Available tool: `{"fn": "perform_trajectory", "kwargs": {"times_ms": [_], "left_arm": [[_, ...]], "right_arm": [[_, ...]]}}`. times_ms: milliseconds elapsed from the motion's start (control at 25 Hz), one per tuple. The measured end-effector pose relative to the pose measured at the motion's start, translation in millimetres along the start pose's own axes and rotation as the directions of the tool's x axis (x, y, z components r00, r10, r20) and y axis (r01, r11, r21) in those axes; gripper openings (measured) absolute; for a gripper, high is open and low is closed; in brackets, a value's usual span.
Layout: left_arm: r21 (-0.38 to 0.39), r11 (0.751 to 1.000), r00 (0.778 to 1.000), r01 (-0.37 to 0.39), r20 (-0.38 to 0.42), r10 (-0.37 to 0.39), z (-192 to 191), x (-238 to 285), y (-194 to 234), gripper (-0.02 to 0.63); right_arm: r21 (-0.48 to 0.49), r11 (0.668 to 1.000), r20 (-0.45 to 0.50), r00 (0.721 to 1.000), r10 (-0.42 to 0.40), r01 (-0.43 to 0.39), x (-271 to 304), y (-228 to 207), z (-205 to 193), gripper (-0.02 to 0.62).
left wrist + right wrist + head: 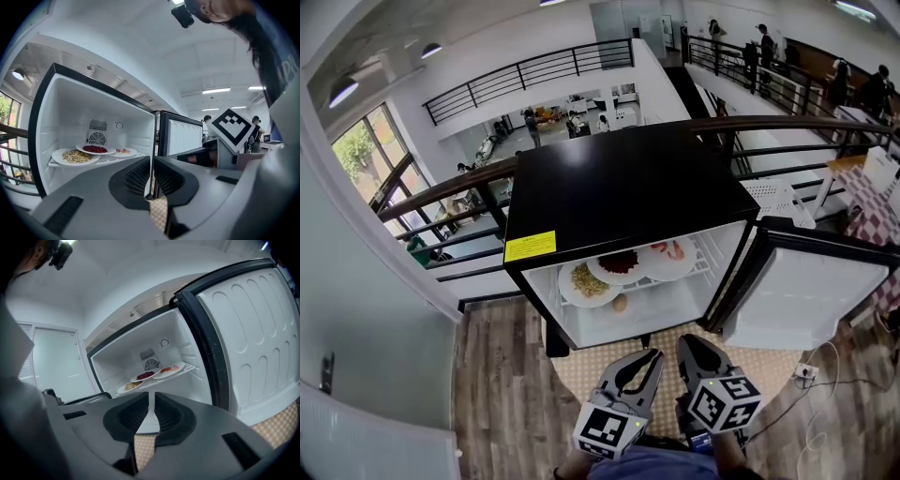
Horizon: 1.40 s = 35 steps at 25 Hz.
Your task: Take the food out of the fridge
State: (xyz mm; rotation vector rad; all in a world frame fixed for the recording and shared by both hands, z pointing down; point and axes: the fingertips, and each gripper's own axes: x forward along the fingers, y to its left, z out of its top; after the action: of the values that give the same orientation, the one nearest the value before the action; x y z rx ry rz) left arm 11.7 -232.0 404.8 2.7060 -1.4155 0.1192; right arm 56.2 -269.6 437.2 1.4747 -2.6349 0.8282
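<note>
Food [619, 262] on three plates [592, 292] sits on the shelf [701, 266] of the open fridge [619, 178]. Left hand-held gripper [651, 358] and right hand-held gripper [694, 345] hover before the fridge, both closed, empty.

Three food plates [146, 376] inside open fridge [123, 361]

Grey left tongs [651, 364], grey right tongs [692, 349], black-and-white marker cubes [724, 401], ribbed pads [138, 178]

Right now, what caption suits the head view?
Shut, the left gripper and right gripper face an open fridge holding three plates.
</note>
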Motion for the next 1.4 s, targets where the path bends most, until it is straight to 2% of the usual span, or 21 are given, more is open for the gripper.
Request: {"fn": "perform_trajectory", "kwargs": {"times_ms": [320,440,640,760,920,1160,1400], "left_arm": [[-0.033,0.997,0.998,0.069,0.006,-0.069,-5.7,11.9,21.3,0.032],[-0.015,0.996,0.996,0.09,-0.012,-0.091,-10.2,15.8,26.8,0.032],[0.008,0.994,0.994,0.11,-0.019,-0.11,-9.2,22.4,33.4,0.032],[0.009,0.993,0.993,0.12,-0.017,-0.12,-8.7,25.6,37.4,0.032],[0.012,0.991,0.991,0.13,-0.015,-0.13,-6.9,28.3,43.9,0.032],[0.012,0.992,0.992,0.125,-0.017,-0.124,-6.5,31.3,55.8,0.032],[-0.006,0.992,0.992,0.124,-0.021,-0.124,-9.0,35.3,61.8,0.032]], "right_arm": [[0.037,0.999,-0.01,0.999,-0.031,0.031,44.2,-22.6,14.3,0.043],[0.037,0.999,-0.012,0.999,-0.04,0.04,64.2,-26.7,22.2,0.082],[0.139,0.986,0.039,0.995,-0.097,0.091,90.6,-41.5,42.9,0.109],[0.26,0.962,0.047,0.994,-0.104,0.088,106.4,-50.5,48.2,0.113],[0.407,0.911,0.063,0.993,-0.097,0.064,123.7,-57.3,53.5,0.121],[0.489,0.865,0.057,0.985,-0.161,0.113,130.9,-71.8,51.0,0.115],[0.587,0.806,0.082,0.985,-0.152,0.076,126.8,-74.4,52.0,0.064]]}}
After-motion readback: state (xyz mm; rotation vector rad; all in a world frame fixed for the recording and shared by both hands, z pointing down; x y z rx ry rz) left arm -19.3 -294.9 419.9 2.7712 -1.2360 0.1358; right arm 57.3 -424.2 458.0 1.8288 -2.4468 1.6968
